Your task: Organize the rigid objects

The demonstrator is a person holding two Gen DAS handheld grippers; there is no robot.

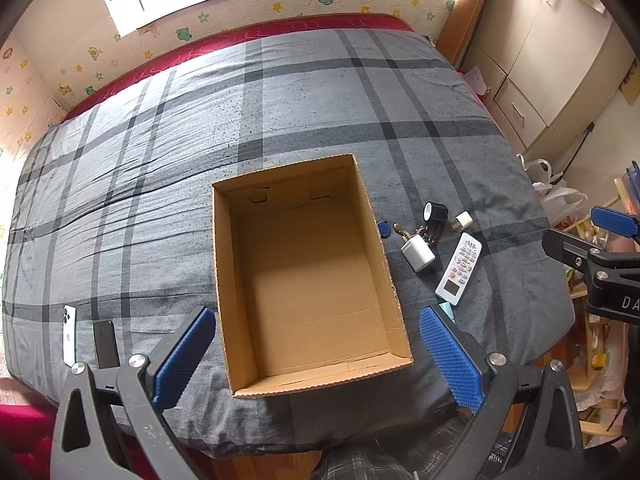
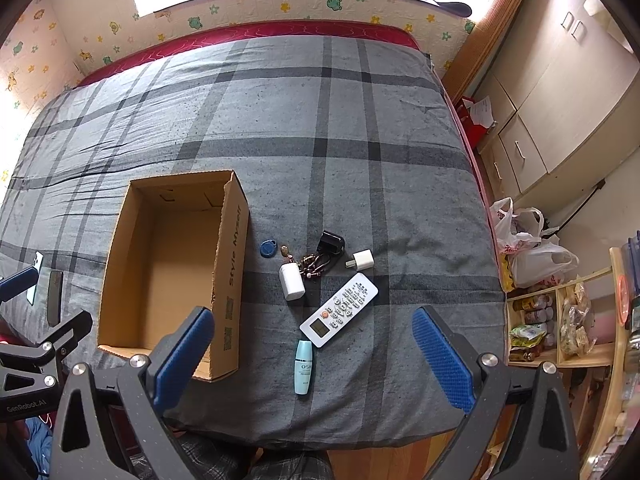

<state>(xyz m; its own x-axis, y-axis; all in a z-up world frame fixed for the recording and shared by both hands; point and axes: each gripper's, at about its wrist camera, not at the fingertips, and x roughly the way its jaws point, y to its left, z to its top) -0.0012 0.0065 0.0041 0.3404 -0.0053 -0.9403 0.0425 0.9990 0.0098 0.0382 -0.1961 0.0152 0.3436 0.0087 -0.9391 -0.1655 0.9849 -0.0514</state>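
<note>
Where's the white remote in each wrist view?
Left wrist: remote lies right of centre on the bedspread, beyond the right finger.
Right wrist: remote sits at centre, above the blue bottle.
Shared landmark: the cardboard box, left of the remote in both.

1. I've got a bed with a grey plaid cover.
2. On it: open cardboard box, remote, two white chargers, blue key fob, teal bottle.
3. Two phones lie left of the box.
</note>
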